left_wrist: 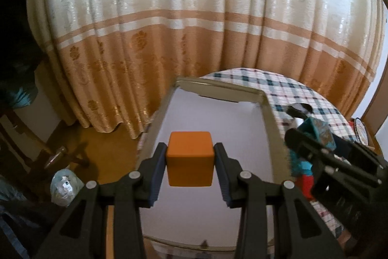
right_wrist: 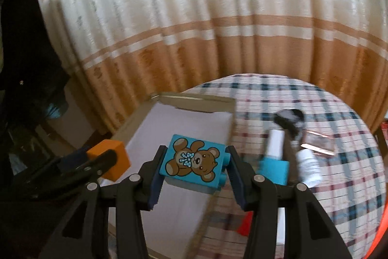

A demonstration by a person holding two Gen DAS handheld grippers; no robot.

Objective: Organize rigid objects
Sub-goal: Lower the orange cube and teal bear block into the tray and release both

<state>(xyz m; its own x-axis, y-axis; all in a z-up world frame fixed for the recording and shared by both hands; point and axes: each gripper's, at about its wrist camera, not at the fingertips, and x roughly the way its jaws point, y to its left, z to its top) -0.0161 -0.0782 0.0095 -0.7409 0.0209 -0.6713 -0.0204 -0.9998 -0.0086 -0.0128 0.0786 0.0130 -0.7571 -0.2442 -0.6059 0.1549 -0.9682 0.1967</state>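
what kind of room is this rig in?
Most likely a home living or dining room: a round table under a plaid tablecloth, a floor-length patterned curtain behind it, and toys in both grippers, an orange cube and a teddy-bear block.

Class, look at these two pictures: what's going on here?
A person holds a gripper in each hand. The left gripper is shut on an orange cube above a shallow cardboard box. The right gripper is shut on a blue teddy-bear block by the box's edge. More toys lie on the checked tablecloth.

No readable text, label or number anywhere.
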